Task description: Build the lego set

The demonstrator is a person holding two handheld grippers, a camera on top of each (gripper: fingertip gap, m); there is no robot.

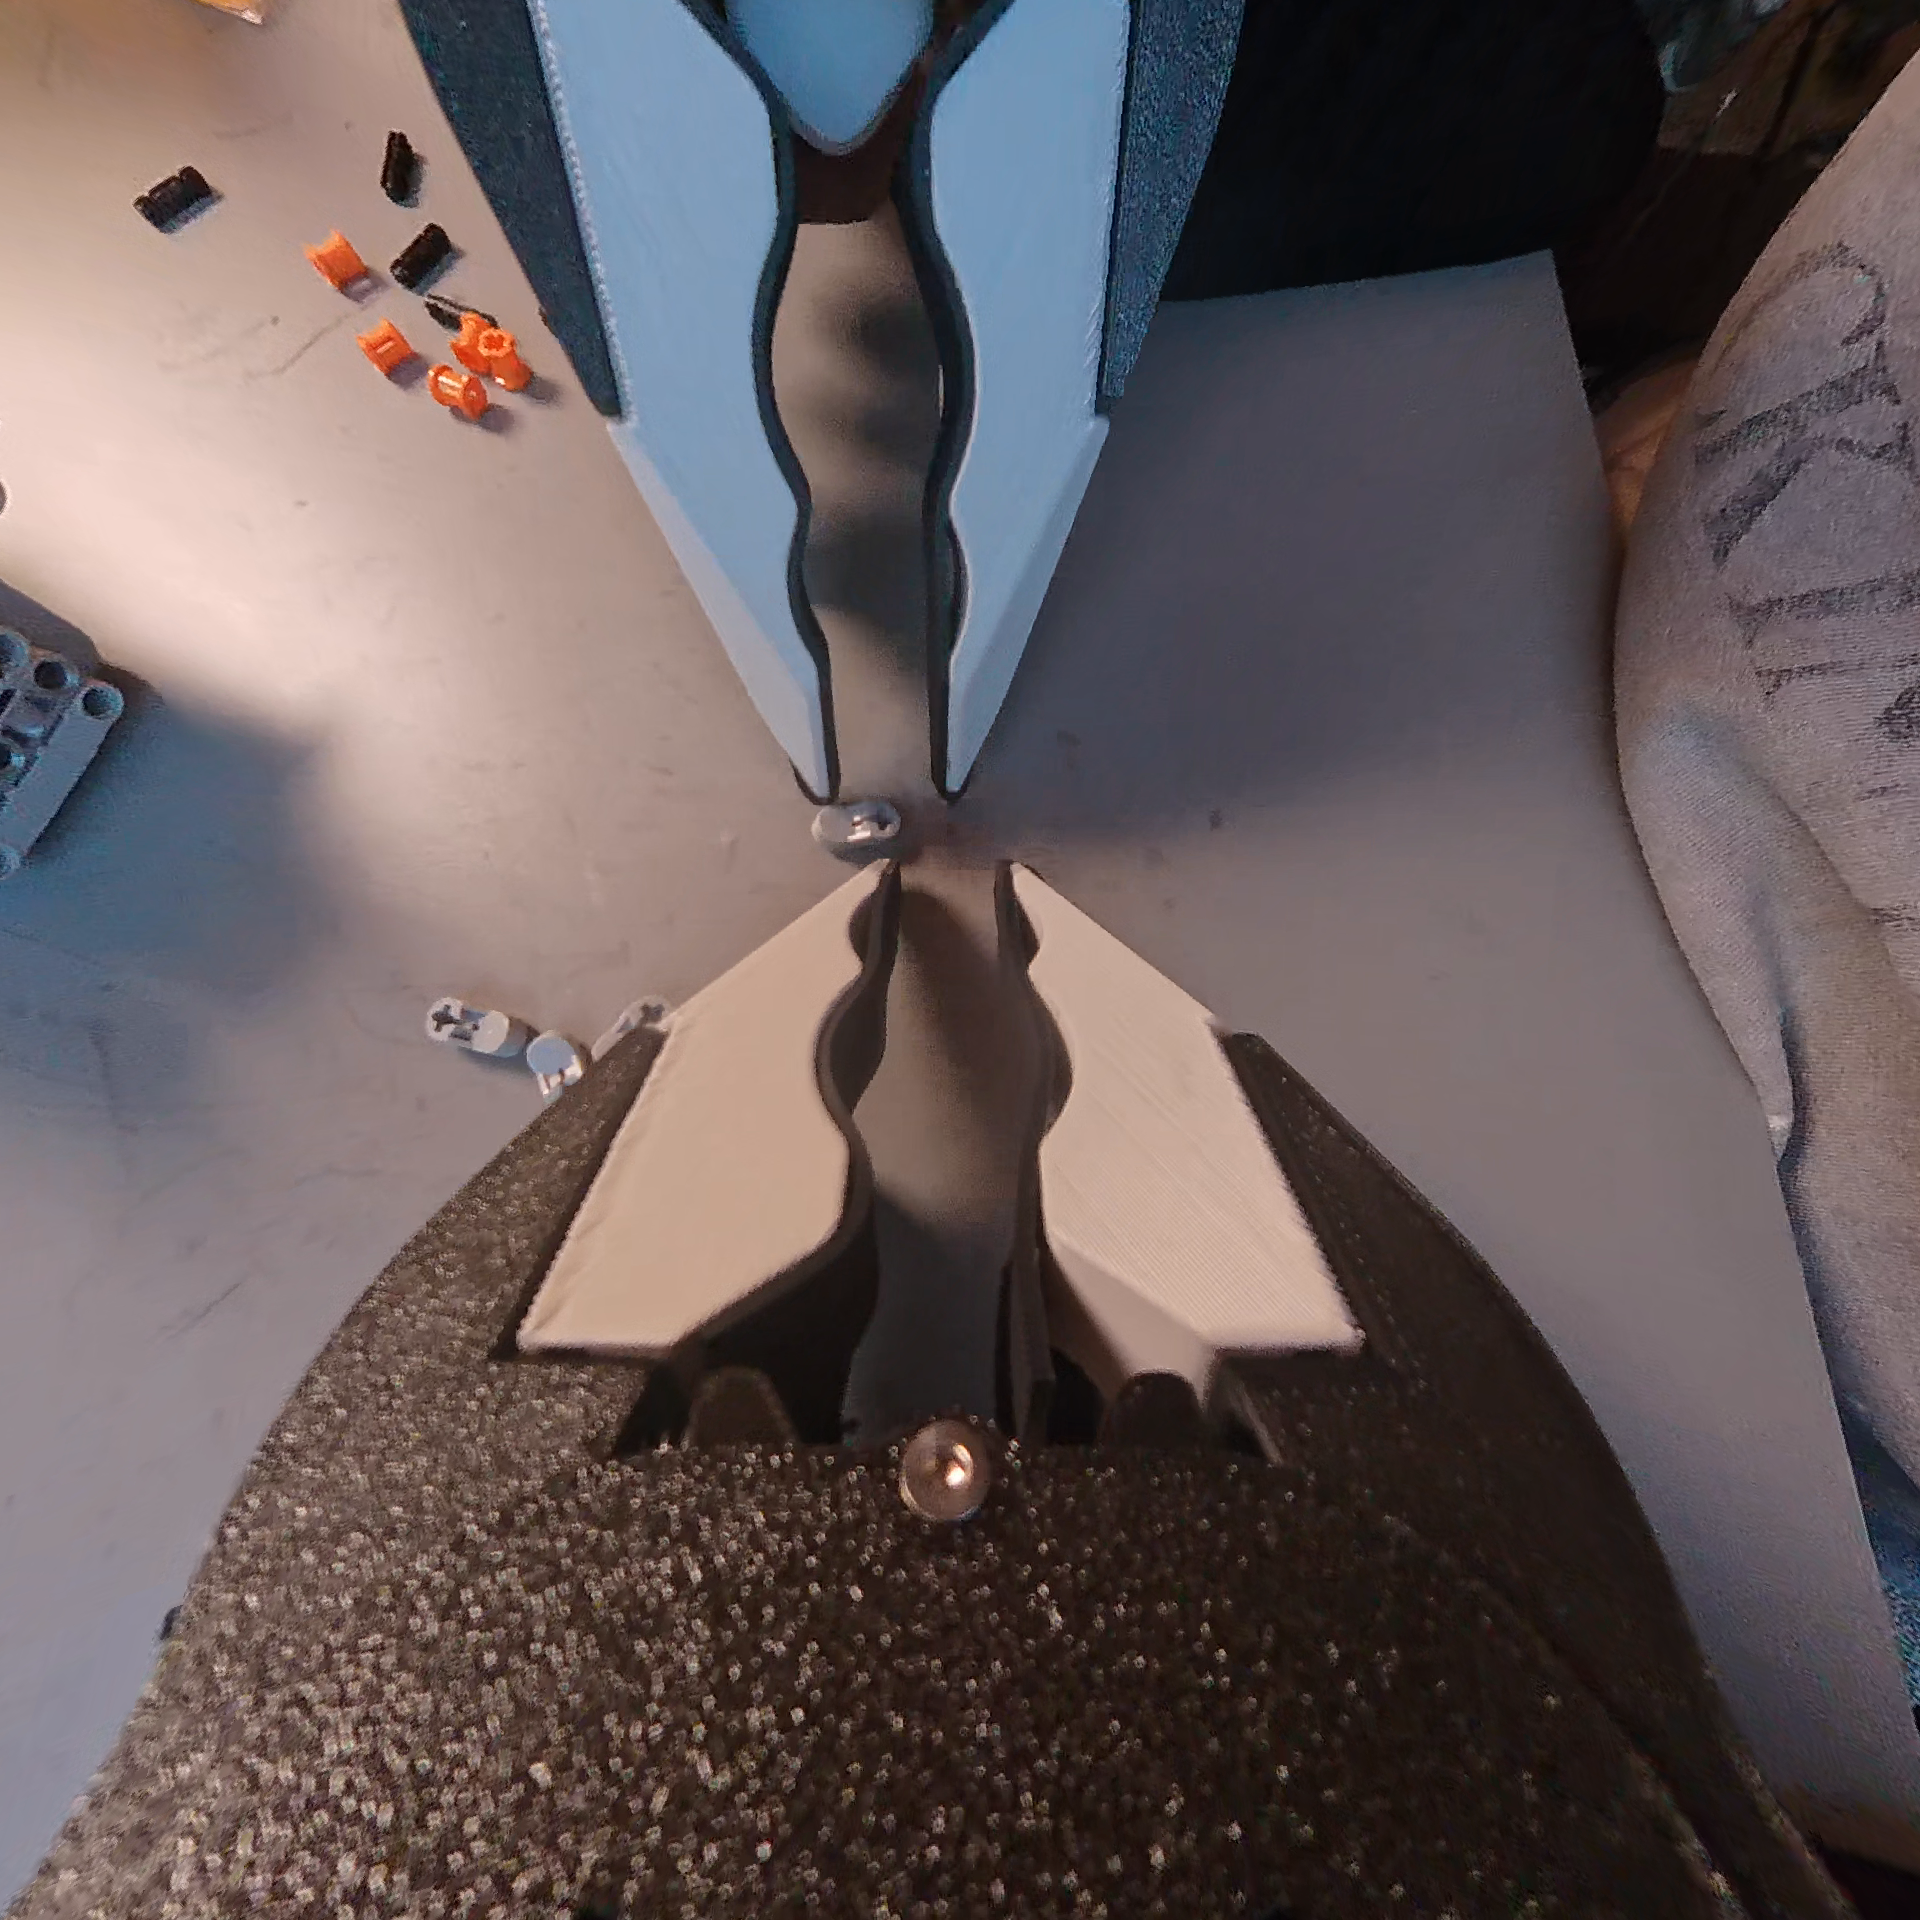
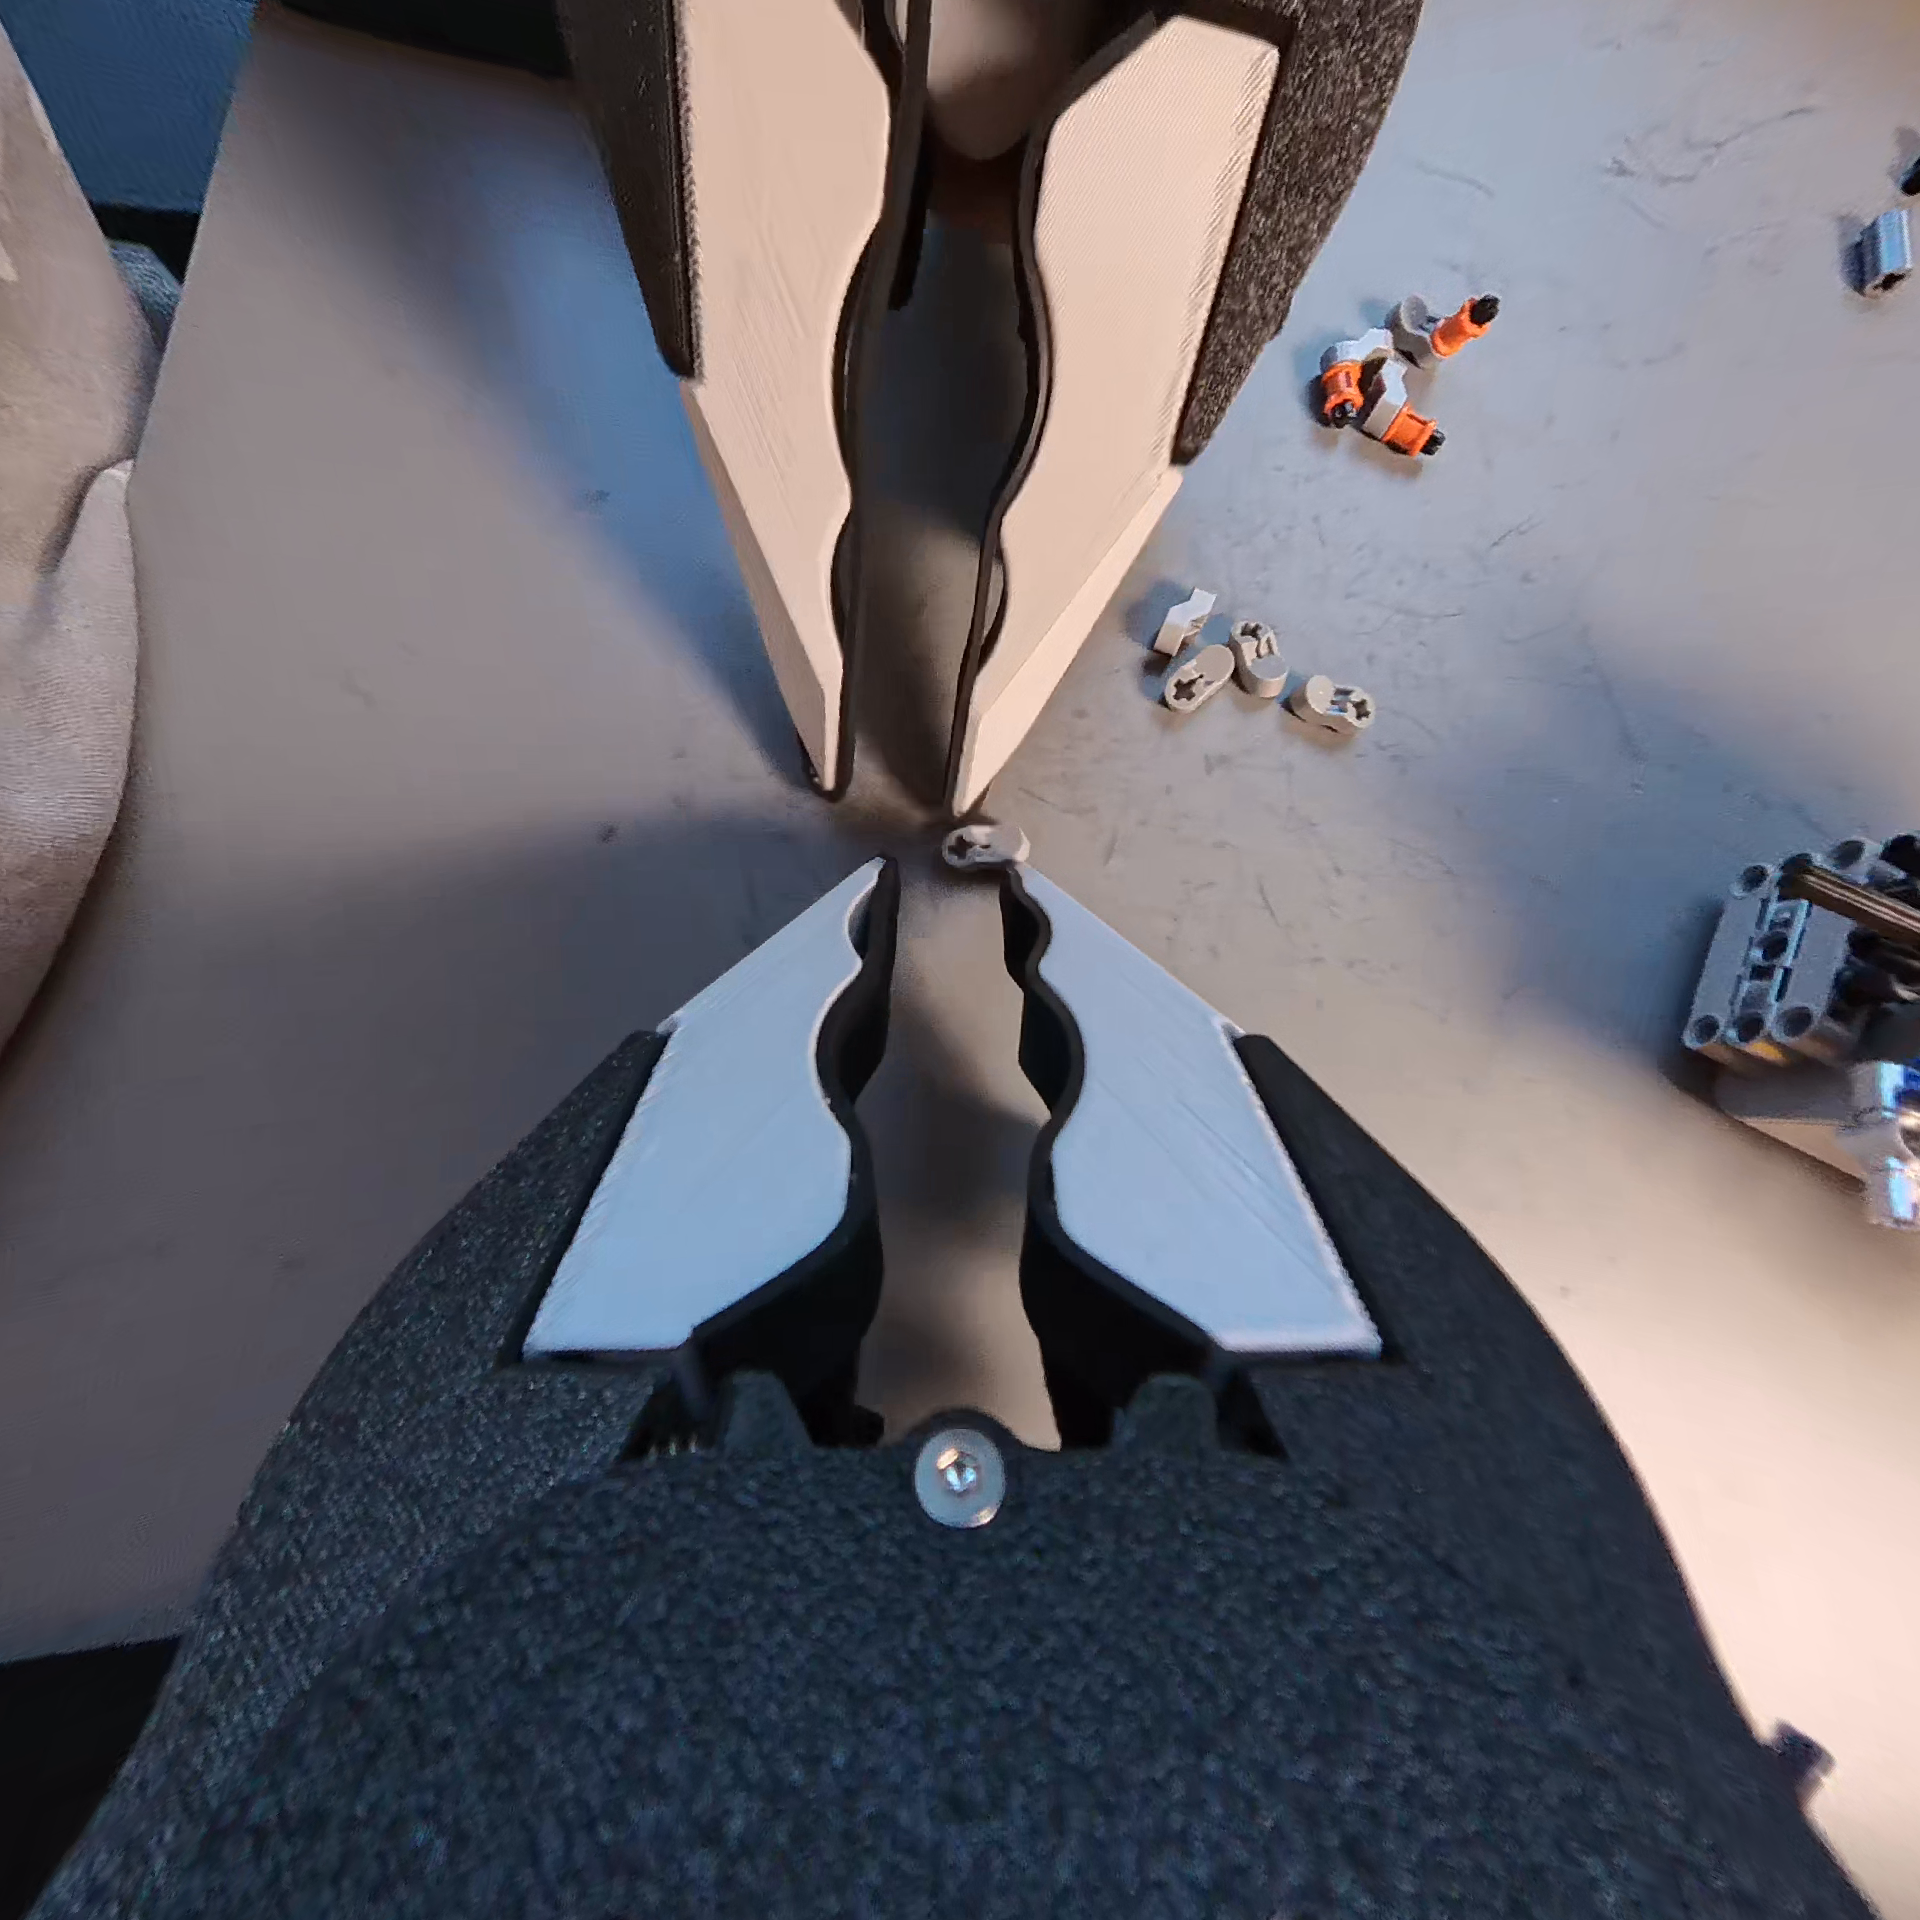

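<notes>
Grey worktop (image 1: 1299, 623), scuffed and lit unevenly, is filling both wrist views as I am watching remotely.

Nearest in the left wrist view, the left gripper (image 1: 945, 873) is pointing toward 12 o'clock. Its jaws are standing slightly parted with nothing between them. Just beyond its 11 o'clock tip, a small grey connector (image 1: 857, 831) is lying flat on the worktop, outside the gap. I cannot tell whether the tip is touching it.

The right gripper (image 2: 945, 878) is facing the left one tip to tip, with its jaws likewise parted narrowly and gripping nothing. In its own view the connector is sitting at 1 o'clock, just off its tip.

My judgement is that neither gap is centred on the piece. Each pair of tips is offset to one side of it, so any closing here would be catching an edge rather than the body.

Farther out in the left view:
- Loose grey pieces (image 1: 499, 1034) are lying near 8 o'clock.
- A grey beam block (image 1: 42, 717) is sitting at 9 o'clock.
- Orange bushes (image 1: 447, 353) and black pins (image 1: 416, 249) are scattered at 10 o'clock.
- Grey fabric (image 1: 1766, 727) is bordering the worktop at 3 o'clock.

Farther out in the right view:
- A grey frame assembly (image 2: 1787, 977) is resting at 3 o'clock.
- Small orange-and-grey subassemblies (image 2: 1382, 374) are lying at 1 o'clock.
</notes>
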